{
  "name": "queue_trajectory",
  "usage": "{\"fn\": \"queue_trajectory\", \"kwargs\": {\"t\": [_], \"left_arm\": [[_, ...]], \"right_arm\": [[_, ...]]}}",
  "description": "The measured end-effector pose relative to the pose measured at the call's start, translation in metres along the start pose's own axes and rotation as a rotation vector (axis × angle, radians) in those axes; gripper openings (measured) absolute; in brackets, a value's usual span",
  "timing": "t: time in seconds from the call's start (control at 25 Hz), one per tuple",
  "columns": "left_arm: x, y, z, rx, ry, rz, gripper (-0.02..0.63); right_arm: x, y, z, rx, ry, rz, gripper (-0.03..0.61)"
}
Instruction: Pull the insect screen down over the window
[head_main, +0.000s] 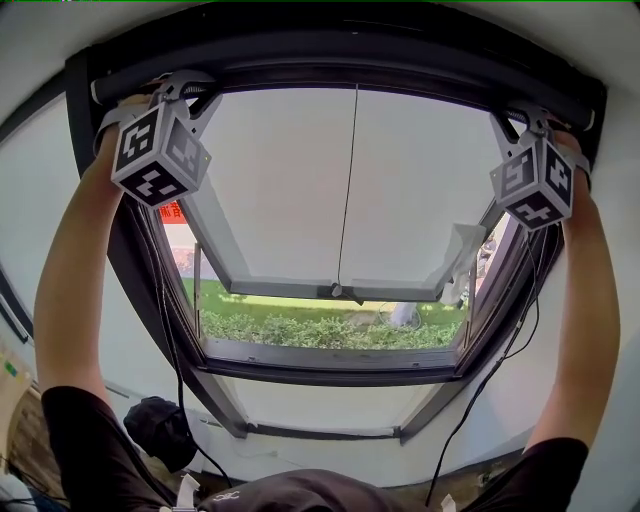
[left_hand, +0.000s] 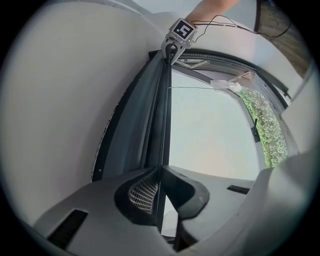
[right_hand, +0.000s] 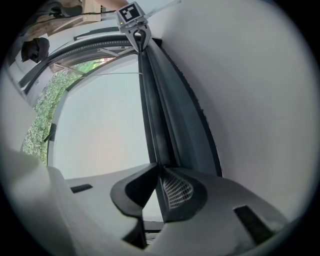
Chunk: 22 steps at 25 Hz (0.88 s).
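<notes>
The insect screen's dark pull bar (head_main: 350, 62) lies rolled up along the top of the window frame (head_main: 330, 372). In the head view both arms reach up to it. My left gripper (head_main: 192, 88) is at the bar's left end and my right gripper (head_main: 522, 112) at its right end. In the left gripper view the left gripper (left_hand: 160, 170) is shut on the bar's thin edge (left_hand: 161, 115), with the right gripper (left_hand: 172, 50) at the far end. The right gripper view mirrors this: the right gripper (right_hand: 160, 167) pinches the bar (right_hand: 156, 115), and the left gripper (right_hand: 140, 36) is at the far end.
The window sash (head_main: 330, 290) is tilted open outward, with hedge and grass (head_main: 300, 328) below it. A thin cord (head_main: 347, 190) hangs down the middle of the opening. Cables (head_main: 500, 360) trail from the grippers. A black bag (head_main: 160, 425) lies on the floor at lower left.
</notes>
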<state>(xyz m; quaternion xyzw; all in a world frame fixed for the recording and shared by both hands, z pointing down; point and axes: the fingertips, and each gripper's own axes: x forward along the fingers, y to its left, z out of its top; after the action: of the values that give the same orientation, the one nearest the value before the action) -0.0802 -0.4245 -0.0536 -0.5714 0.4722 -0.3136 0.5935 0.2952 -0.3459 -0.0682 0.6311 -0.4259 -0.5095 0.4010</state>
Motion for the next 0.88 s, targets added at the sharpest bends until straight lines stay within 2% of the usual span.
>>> {"fn": "queue_trajectory", "kwargs": {"t": [0.2, 0.52, 0.72, 0.8, 0.88], "left_arm": [[0.0, -0.002, 0.001, 0.046, 0.034, -0.014, 0.035], [-0.004, -0.008, 0.0, 0.052, 0.043, -0.053, 0.035], [-0.004, -0.009, -0.001, 0.048, 0.057, -0.072, 0.035], [-0.005, -0.02, -0.002, 0.048, 0.066, -0.125, 0.035], [-0.008, -0.043, -0.002, 0.034, 0.059, -0.227, 0.034]], "right_arm": [[0.0, 0.001, -0.002, -0.037, 0.034, 0.037, 0.038], [-0.005, 0.009, -0.003, -0.032, 0.062, 0.106, 0.037], [-0.006, 0.011, -0.002, -0.042, 0.063, 0.113, 0.035], [-0.007, 0.022, -0.003, -0.056, 0.063, 0.128, 0.032], [-0.01, 0.042, -0.007, -0.066, 0.064, 0.18, 0.031]]}}
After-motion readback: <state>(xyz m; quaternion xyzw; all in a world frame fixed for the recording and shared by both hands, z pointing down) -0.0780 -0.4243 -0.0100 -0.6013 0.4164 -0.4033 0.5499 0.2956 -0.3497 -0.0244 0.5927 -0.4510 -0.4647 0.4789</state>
